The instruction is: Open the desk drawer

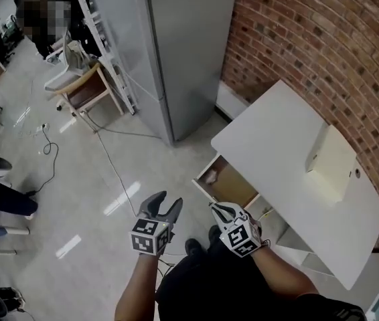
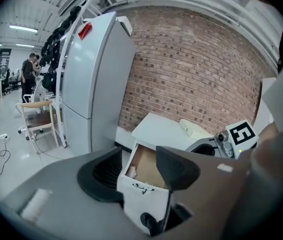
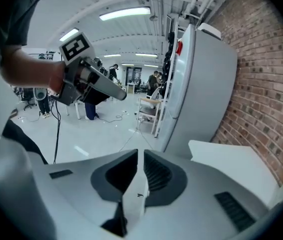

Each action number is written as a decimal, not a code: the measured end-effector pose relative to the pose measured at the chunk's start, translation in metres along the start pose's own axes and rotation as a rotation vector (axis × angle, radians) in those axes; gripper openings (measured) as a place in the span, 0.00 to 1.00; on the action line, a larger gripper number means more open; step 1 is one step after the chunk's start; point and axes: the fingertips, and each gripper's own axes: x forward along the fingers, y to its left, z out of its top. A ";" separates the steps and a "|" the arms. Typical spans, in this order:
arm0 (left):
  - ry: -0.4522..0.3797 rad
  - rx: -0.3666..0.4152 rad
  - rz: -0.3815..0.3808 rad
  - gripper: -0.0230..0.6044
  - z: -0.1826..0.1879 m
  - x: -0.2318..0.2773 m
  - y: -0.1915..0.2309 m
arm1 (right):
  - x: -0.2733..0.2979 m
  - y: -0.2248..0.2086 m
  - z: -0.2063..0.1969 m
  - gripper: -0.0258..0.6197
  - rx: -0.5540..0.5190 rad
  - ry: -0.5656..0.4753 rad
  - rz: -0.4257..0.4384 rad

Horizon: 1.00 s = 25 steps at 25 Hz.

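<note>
The white desk stands against the brick wall, and its drawer is pulled out with the brown inside showing. Both grippers hang in the air in front of the drawer, touching nothing. My left gripper is open and empty; in the left gripper view the drawer shows between its spread jaws. My right gripper is shut with only a thin slit between the pads and holds nothing. In the right gripper view the white drawer front shows below its jaws. A small pale thing lies in the drawer's far corner.
A cream box lies on the desk top. A tall grey fridge stands left of the desk. A wooden chair and a cable are on the floor further left. People stand far back.
</note>
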 end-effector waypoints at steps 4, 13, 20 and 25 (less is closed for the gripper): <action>-0.045 -0.006 -0.002 0.36 0.020 -0.030 -0.012 | -0.019 0.005 0.016 0.11 0.073 -0.017 0.037; -0.110 -0.019 0.064 0.31 0.048 -0.072 -0.021 | -0.052 -0.024 0.097 0.10 0.049 -0.178 0.086; -0.152 -0.008 0.175 0.31 0.083 -0.064 -0.038 | -0.123 -0.106 0.108 0.10 0.066 -0.304 0.055; -0.200 0.005 0.225 0.31 0.121 -0.053 -0.067 | -0.167 -0.157 0.105 0.09 0.082 -0.363 0.048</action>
